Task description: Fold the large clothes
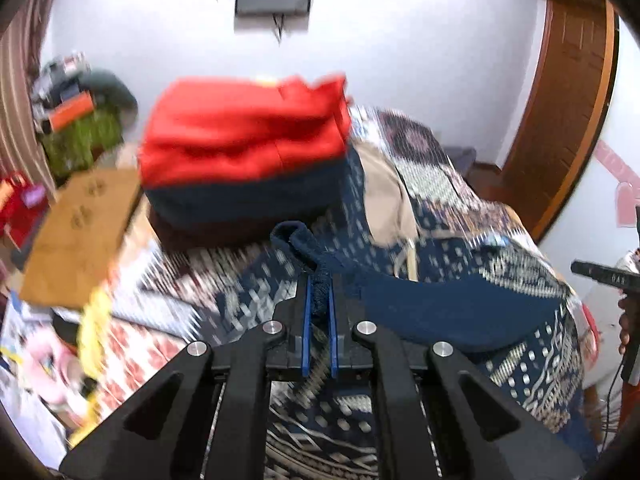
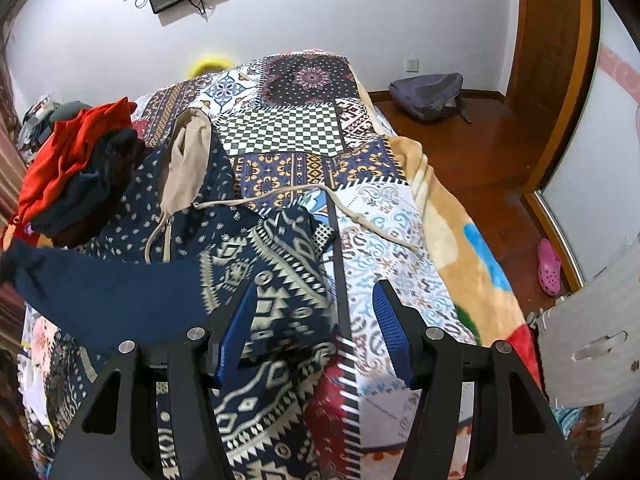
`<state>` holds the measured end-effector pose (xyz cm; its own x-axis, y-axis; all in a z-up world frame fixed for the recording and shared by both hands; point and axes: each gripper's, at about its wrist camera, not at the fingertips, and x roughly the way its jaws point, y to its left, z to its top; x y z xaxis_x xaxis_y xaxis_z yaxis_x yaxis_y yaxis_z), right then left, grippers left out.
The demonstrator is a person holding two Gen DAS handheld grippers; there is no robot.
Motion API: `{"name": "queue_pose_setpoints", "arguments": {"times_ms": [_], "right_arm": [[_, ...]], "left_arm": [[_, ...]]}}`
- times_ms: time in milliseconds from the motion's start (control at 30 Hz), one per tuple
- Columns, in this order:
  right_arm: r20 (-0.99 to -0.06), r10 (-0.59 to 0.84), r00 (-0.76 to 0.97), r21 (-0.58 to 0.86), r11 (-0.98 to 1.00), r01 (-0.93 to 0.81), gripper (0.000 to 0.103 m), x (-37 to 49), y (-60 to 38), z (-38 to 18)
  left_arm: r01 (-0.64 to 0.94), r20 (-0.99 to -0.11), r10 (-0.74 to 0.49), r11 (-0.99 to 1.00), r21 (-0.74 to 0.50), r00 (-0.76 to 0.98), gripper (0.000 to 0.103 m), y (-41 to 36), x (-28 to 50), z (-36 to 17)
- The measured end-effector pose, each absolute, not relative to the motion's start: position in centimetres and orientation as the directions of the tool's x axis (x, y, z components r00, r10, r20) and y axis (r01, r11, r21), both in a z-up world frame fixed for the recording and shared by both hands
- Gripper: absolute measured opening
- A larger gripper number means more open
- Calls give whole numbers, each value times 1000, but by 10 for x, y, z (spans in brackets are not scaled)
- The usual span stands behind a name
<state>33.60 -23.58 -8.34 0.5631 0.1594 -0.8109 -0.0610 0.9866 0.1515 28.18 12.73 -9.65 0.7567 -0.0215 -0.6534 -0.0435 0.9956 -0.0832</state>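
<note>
Left tongs (image 1: 319,300) were clenched on the dark blue ribbed cuff (image 1: 304,248) of the patterned navy hoodie (image 1: 460,308), the blue pads pressed close with the knit pinched between them. Right tongs (image 2: 316,336) stood released, jaws wide apart, hovering over a folded patterned part of that same hoodie (image 2: 276,280) without gripping it. The hoodie lay spread across the patchwork bedspread (image 2: 304,132) on the bed, its beige-lined hood (image 2: 188,168) turned up toward the far end and a pale drawstring (image 2: 360,216) trailing out over the covers. One plain blue sleeve (image 2: 104,300) stretched off to the left in the right wrist view. Beyond the hoodie, near the bed's left side, sat a stack of folded clothes (image 1: 244,152), red on top and dark blue beneath. The left wrist view was blurred. A grey backpack (image 2: 430,94) rested on the wooden floor against the wall.
</note>
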Motion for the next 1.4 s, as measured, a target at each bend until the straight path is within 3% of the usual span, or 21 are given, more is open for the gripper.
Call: {"name": "queue_pose_setpoints", "arguments": {"times_ms": [133,433,567,667,967,1133,1400], "right_arm": [[-851,170,497,152,985,-77,56,344,-223,-108],[-875,165,455,144,986,-81,59,340,-218,-128],[-882,166,441,144,986,-85,60,341,-219,-126],[-882,161,443,132,987,-95,60,344,-216,-119],[-827,189,529,127,980,-150,60,357,-197,-79],[-792,259,554,208,966,-154,60,373,-185,-67],[-778,338,529,272,941,-201,60,417,-148,-61]], "left_arm": [[-86,-634,57,996,-15,771,6,140,283,-90],[-124,-841,101,991,41,531,8,168,294,-204],[-168,-886,95,986,20,453,27,180,289,-236],[-185,-875,126,982,42,468,45,183,286,-227],[-98,-785,84,995,30,614,54,163,304,-154],[-8,-732,22,1000,23,681,59,127,333,-122],[68,-719,-24,997,32,694,61,67,403,-127]]}}
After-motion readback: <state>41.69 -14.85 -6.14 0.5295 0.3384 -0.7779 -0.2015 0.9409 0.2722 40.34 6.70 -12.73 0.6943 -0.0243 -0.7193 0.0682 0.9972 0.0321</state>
